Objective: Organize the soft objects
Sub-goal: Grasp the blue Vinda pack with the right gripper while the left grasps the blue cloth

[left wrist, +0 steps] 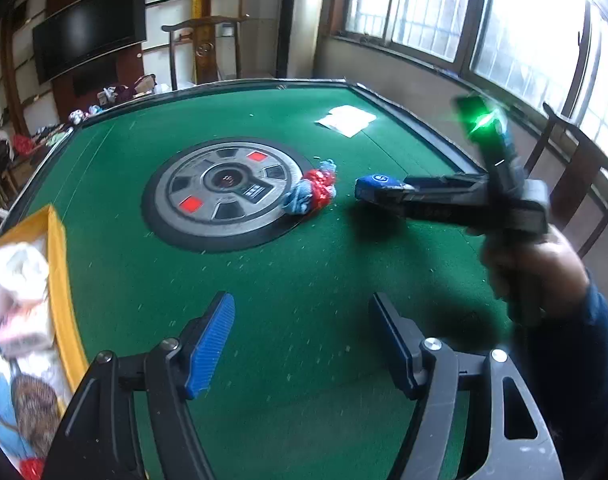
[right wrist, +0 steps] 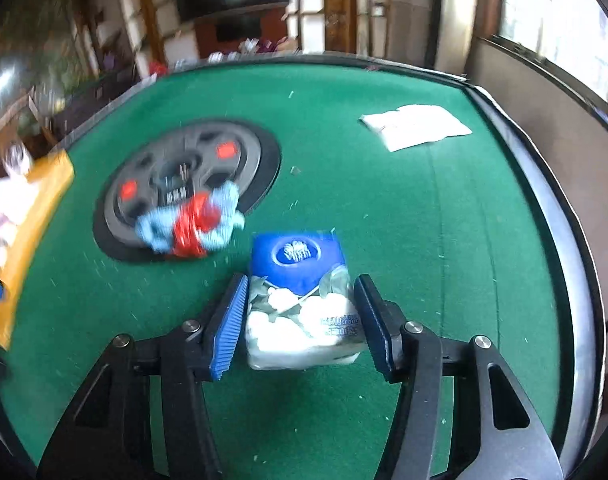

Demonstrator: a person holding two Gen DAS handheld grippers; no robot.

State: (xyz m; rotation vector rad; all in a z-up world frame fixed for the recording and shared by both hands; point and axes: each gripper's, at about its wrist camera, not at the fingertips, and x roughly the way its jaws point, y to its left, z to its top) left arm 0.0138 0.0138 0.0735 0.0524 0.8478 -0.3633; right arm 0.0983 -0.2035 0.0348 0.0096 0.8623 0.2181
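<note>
Reaching down at a slant, the right tongs [right wrist: 300, 320] straddle one tissue pack [right wrist: 302, 300] lying on the green worktop [right wrist: 423, 220]. The left blue pad sits against the pack's side; the right pad looks just shy of the wrapper, so whether they squeeze it I cannot tell. From the left wrist view, a hand [left wrist: 535, 268] in a dark blue sleeve grips that tool's handle, its nose lowered toward the felt, a green light glowing on top.

The left tongs [left wrist: 304, 340] hover tilted over bare felt, jaws standing apart, nothing between them.

Count time: one tissue pack, blue-topped with white below, near the worktop's middle right. One blue-and-red cloth bundle [right wrist: 192, 220], lying just beyond the pack, on the rim of the one round grey hub [right wrist: 176, 184]. One white paper sheet [right wrist: 415, 126] toward the far right edge. One yellow-walled box [left wrist: 58, 280] at the left edge, filled with several soft items, too blurred to count.
</note>
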